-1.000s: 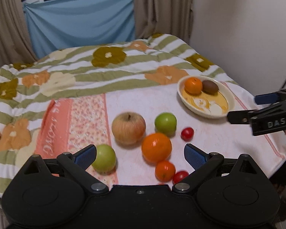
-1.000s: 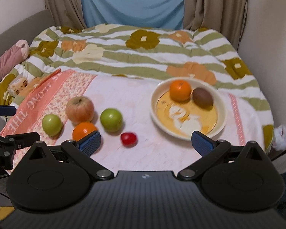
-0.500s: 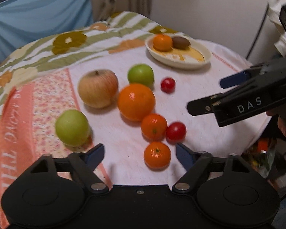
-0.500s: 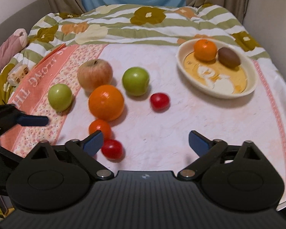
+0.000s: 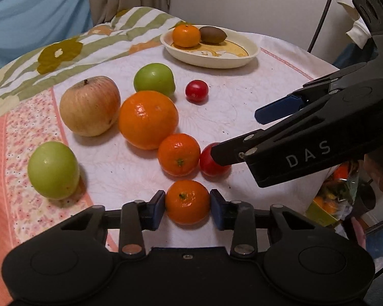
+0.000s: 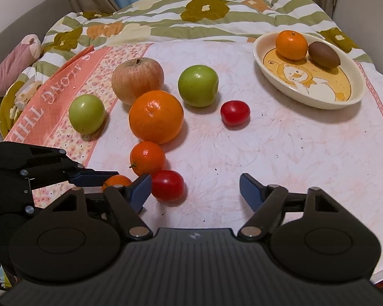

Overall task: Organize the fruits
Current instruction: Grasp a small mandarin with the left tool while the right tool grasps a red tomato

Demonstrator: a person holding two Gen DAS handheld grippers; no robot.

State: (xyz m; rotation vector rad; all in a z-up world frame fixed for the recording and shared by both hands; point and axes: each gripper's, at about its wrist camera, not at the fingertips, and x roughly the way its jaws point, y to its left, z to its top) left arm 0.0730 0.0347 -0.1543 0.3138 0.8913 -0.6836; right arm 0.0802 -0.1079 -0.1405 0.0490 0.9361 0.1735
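Left wrist view shows the left gripper (image 5: 187, 205) clamped on the nearest small mandarin (image 5: 187, 202), one blue pad on each side of it, low on the cloth (image 5: 242, 107); that side-on pinch looks meant for lifting it toward the bowl (image 5: 252, 51) at the far right, where a mandarin and a kiwi already sit. Just beyond it lie a second mandarin (image 5: 178, 154) and a cherry tomato (image 5: 212, 163), touching each other. In the right wrist view the right gripper (image 6: 194, 191) is fairly wide but closing, with that tomato (image 6: 168, 185) between its jaws, just beside the left pad and well clear of the right one, so no grip yet.
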